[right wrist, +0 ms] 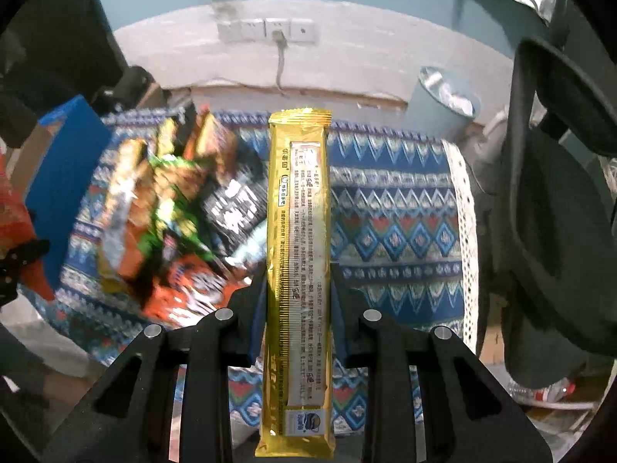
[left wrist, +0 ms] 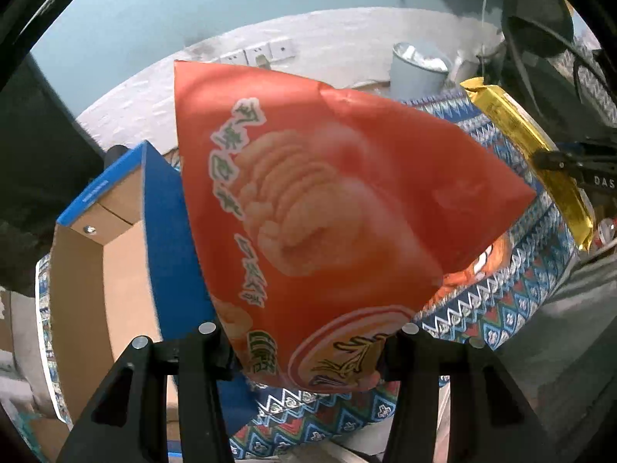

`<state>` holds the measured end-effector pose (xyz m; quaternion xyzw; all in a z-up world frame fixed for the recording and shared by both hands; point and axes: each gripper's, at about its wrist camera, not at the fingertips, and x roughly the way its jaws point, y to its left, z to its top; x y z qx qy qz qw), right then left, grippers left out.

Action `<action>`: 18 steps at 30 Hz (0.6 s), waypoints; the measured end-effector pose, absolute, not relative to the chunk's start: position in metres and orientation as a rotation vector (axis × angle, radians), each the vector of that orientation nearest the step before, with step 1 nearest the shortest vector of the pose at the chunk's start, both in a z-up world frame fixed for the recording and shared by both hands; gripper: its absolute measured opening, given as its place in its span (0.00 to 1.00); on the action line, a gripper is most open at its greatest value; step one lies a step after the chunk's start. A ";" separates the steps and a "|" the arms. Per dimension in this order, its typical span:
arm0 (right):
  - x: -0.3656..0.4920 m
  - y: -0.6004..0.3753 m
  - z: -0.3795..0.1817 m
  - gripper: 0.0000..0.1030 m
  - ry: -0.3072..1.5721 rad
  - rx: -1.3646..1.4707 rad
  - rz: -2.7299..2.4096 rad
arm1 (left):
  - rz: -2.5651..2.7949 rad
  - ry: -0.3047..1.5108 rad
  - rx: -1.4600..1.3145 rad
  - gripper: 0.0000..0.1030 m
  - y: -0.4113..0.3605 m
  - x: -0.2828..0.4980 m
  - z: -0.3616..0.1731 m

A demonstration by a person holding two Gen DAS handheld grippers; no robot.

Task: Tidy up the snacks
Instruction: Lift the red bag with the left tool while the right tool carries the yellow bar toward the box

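Note:
My left gripper (left wrist: 308, 351) is shut on a large red snack bag (left wrist: 308, 200) and holds it up in the air, beside an open cardboard box with blue sides (left wrist: 115, 254) on the left. My right gripper (right wrist: 297, 289) is shut on a long gold snack packet (right wrist: 299, 231), held upright above the table. The gold packet also shows in the left wrist view (left wrist: 532, 154) at the far right. A pile of several snack bags (right wrist: 173, 208) lies on the patterned tablecloth (right wrist: 393, 212), left of the right gripper.
A grey bin (right wrist: 443, 104) stands on the floor behind the table. A dark office chair (right wrist: 551, 200) is at the right. Wall sockets (right wrist: 270, 29) with a cable are on the far wall. The blue box also shows at the left of the right wrist view (right wrist: 65, 177).

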<state>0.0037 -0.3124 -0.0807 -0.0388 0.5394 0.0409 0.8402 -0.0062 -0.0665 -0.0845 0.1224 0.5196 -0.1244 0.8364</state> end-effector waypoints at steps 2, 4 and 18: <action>0.007 -0.305 -0.072 0.26 1.126 -0.074 0.101 | -0.253 1.090 0.259 0.49 -0.063 -0.003 -0.079; 0.009 -0.297 -0.065 0.26 1.110 -0.071 0.121 | -0.240 1.077 0.256 0.49 -0.059 -0.001 -0.072; 0.029 -0.231 -0.031 0.26 1.053 -0.088 0.233 | -0.190 0.996 0.200 0.49 -0.023 0.009 -0.031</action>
